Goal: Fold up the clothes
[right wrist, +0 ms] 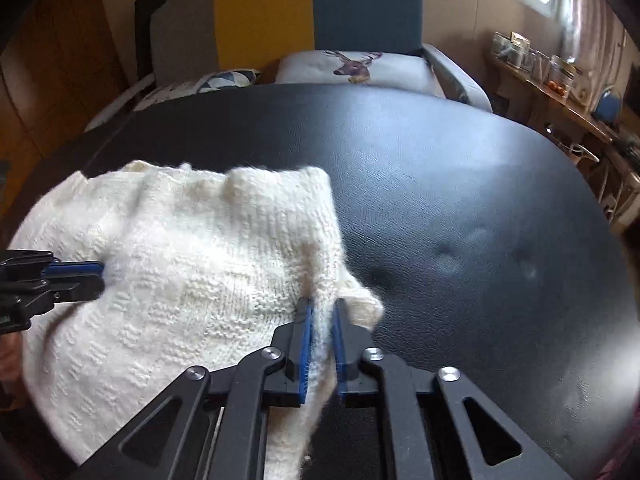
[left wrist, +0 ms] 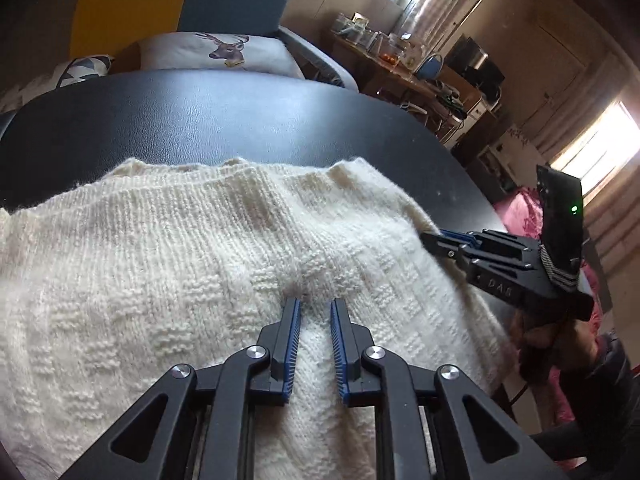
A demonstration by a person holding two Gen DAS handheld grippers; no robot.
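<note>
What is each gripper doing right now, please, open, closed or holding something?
Left gripper: jaws narrowly apart over the cream knitted sweater; whether it grips cannot be told.
Right gripper: closed on the sweater's edge.

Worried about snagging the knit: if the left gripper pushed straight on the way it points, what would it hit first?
The left gripper would probably press straight into the cream sweater under its tips, with the black table beneath; depth is hard to judge.

Cream knitted sweater (left wrist: 180,248) on black table (left wrist: 200,120), two tools pinching.
</note>
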